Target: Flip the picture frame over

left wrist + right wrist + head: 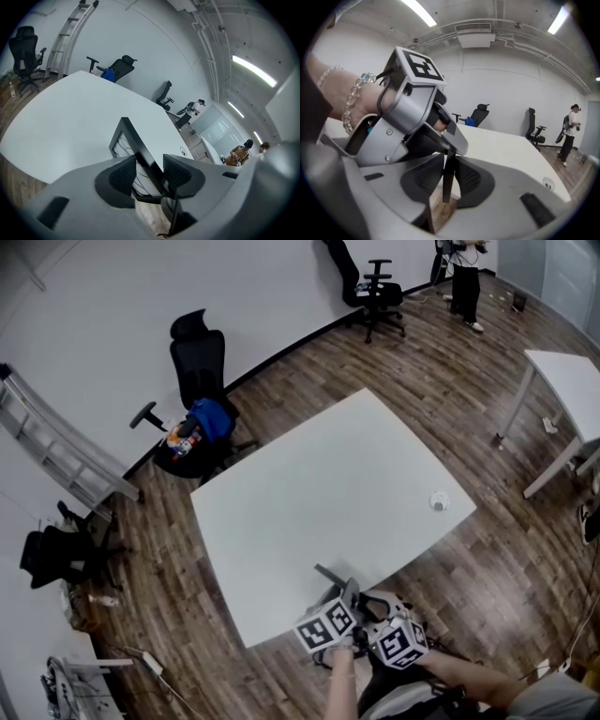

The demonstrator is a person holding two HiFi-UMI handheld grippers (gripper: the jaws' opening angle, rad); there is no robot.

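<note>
A black picture frame (330,576) is held up on its edge over the near edge of the white table (309,493). In the left gripper view the frame (126,138) runs between the two pads, and its glass side with thin dark lines faces left. My left gripper (149,171) stands open around it, with a gap at the left pad. In the right gripper view the frame's thin edge (449,180) sits between the pads of my right gripper (447,177), which is shut on it. Both grippers (361,615) are close together, the left gripper (417,117) just beyond the right.
A small round white object (439,502) lies near the table's right edge. A black office chair (197,362) with a blue bag stands beyond the table. A ladder (56,451) leans at the left, a second white table (572,381) is at the right, and a person (466,273) stands far back.
</note>
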